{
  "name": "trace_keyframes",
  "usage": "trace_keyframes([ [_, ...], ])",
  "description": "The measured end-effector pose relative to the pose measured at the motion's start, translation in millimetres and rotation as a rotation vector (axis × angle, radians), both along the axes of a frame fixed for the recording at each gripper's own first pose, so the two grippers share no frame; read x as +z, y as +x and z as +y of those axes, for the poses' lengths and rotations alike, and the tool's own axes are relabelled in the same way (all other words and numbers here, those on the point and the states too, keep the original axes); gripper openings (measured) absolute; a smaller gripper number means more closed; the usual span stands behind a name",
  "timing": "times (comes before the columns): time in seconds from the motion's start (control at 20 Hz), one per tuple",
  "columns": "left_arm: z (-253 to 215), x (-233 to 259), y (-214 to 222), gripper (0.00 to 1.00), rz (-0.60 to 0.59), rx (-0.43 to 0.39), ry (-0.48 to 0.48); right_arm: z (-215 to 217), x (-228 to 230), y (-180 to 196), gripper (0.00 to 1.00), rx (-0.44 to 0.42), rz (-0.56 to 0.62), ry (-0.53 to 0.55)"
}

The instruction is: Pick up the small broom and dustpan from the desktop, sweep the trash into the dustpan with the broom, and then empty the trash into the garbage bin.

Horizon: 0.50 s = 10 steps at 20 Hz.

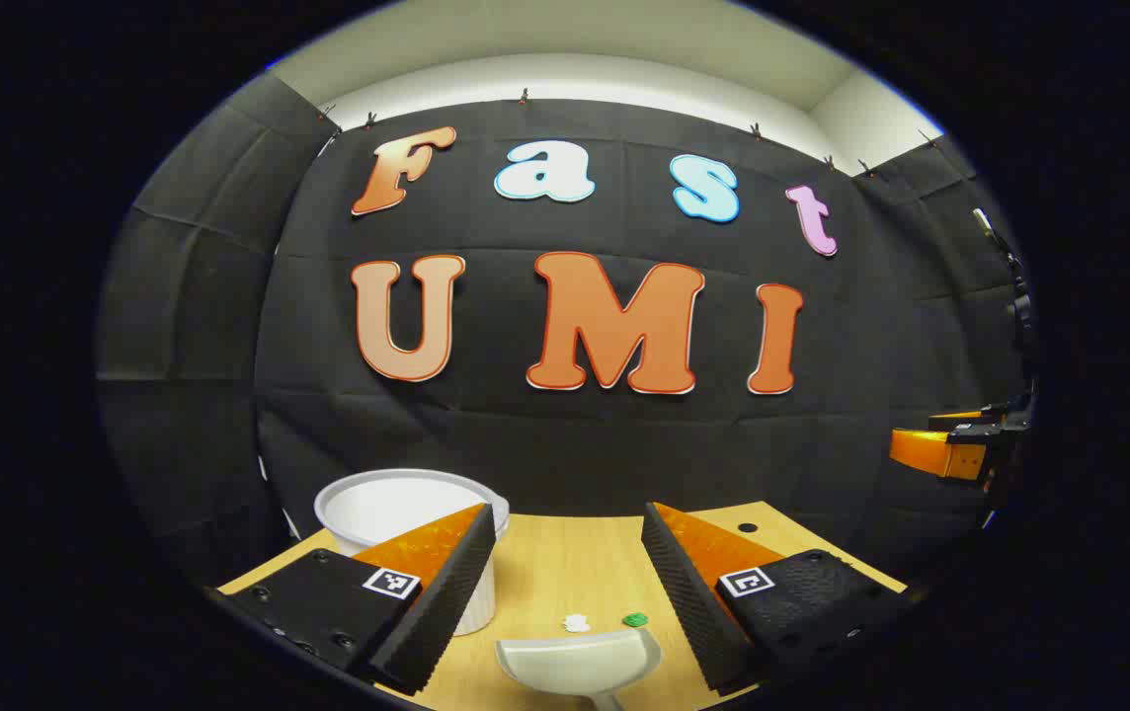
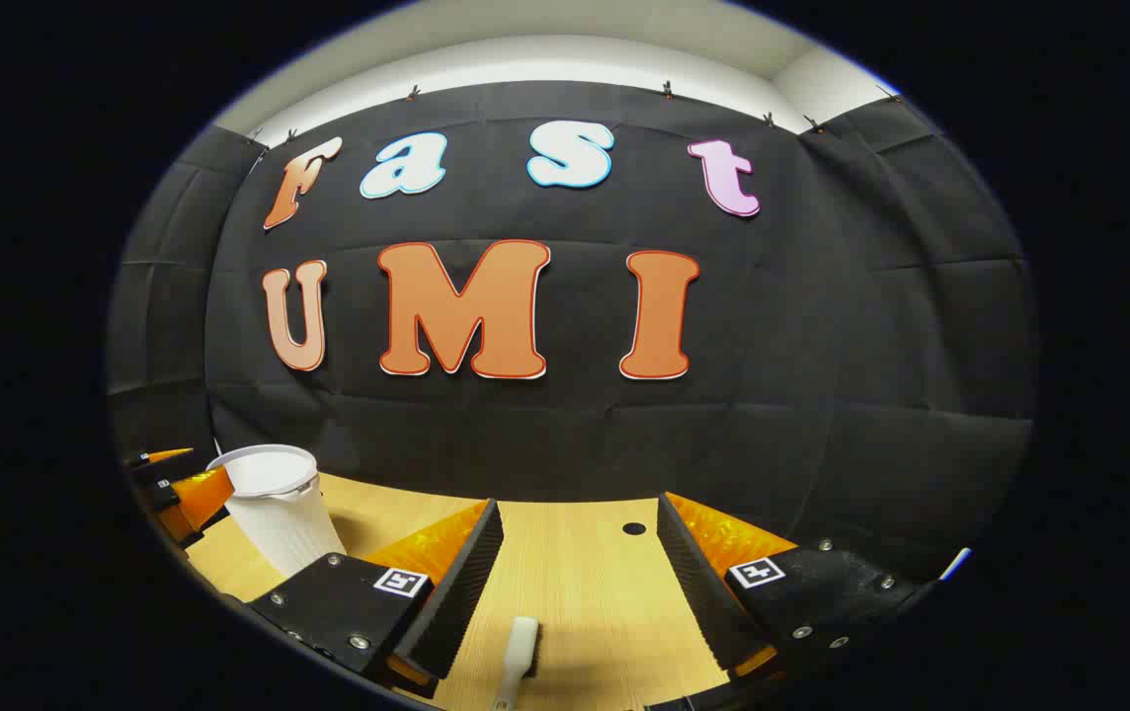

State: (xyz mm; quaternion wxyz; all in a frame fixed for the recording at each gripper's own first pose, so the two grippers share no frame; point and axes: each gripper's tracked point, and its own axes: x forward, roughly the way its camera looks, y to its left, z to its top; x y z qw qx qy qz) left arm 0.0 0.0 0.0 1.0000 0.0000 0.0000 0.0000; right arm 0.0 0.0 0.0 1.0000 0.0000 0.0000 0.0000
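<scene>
In the left gripper view, a pale grey dustpan (image 1: 580, 662) lies on the wooden desk just below and between my left gripper (image 1: 565, 583)'s wide-apart fingers, nothing held. Two scraps of trash, one white (image 1: 576, 623) and one green (image 1: 635, 619), lie just beyond the pan's mouth. A white garbage bin (image 1: 407, 513) stands at the left behind the left finger. In the right gripper view, my right gripper (image 2: 580, 583) is open above the desk, with a white broom handle (image 2: 520, 657) lying low between its fingers. The bin (image 2: 279, 509) stands at far left.
The light wooden desk (image 2: 585, 583) ends at the black cloth wall, with a small round hole (image 2: 633, 529) near its back edge. The other gripper shows at the right edge (image 1: 960, 449) of the left gripper view and beside the bin (image 2: 175, 489) in the right gripper view.
</scene>
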Motion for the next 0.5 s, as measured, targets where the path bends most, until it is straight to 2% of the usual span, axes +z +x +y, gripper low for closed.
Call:
trace_keyframes([
  [0.05, -6, 4, -7, 0.94, -0.014, -0.029, 0.002, -4, 6, -12, 0.94, -0.010, -0.014, -0.001],
  [0.1, -11, 10, -13, 0.97, -0.031, -0.058, 0.006, -6, 12, -24, 0.94, -0.018, -0.022, -0.003],
  [0.2, -21, 18, -28, 0.94, -0.059, -0.123, 0.019, -8, 33, -52, 0.94, -0.035, -0.055, -0.022],
  [0.25, -23, 22, -35, 0.97, -0.071, -0.146, 0.026, -10, 47, -65, 0.94, -0.055, -0.088, -0.040],
  [0.3, -22, 24, -42, 0.94, -0.074, -0.156, 0.021, -12, 59, -78, 0.94, -0.072, -0.112, -0.058],
  [0.4, -22, 27, -55, 0.96, -0.063, -0.192, -0.047, -6, 77, -99, 0.94, -0.075, -0.128, -0.068],
  [0.45, -22, 29, -60, 0.96, -0.062, -0.206, -0.070, -2, 86, -107, 1.00, -0.069, -0.140, -0.064],
  [0.5, -16, 34, -63, 0.94, -0.065, -0.201, -0.067, 0, 92, -115, 1.00, -0.068, -0.150, -0.056],
])
